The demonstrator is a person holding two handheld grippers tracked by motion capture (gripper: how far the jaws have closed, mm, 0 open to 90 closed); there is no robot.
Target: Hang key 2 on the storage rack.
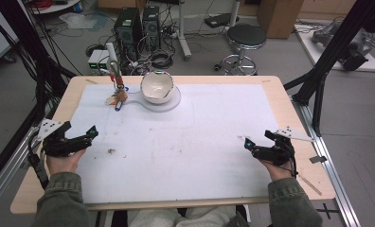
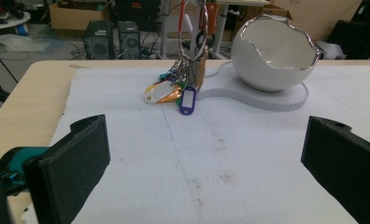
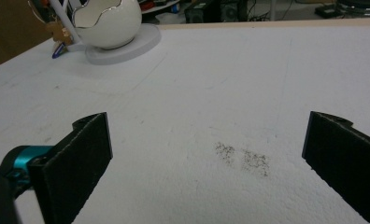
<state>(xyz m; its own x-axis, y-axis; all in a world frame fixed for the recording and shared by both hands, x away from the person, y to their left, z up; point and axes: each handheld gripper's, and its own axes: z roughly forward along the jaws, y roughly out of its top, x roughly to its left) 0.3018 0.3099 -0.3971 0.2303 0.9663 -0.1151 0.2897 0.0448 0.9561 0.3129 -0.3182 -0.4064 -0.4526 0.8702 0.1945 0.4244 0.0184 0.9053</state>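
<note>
Both grippers sit at the near edge, nothing started yet by the look of it: left gripper point(image 1: 84, 137) at 8 o'clock on the white foam mat point(image 1: 185, 142), jaws spread wide and empty; right gripper point(image 1: 259, 142) at 4 o'clock, jaws also spread wide and empty. Each is well apart from the far items. A faint dirt smudge point(image 3: 241, 158) lies on the mat just ahead of the right gripper. Further out, at about 11 o'clock, a bunch of keys with coloured plastic tags point(image 2: 176, 91) hangs from a ring on a small stand, the tags resting on the mat. Just beside it, toward 12 o'clock, a white eggshell-shaped bowl point(image 2: 274, 53) with a silver jagged rim stands on a round foam base point(image 2: 262, 98). Judgement: the keys are untouched, so reach, grasp and any placing are all left. The tag labels look blank; no readable writing or brands.
</note>
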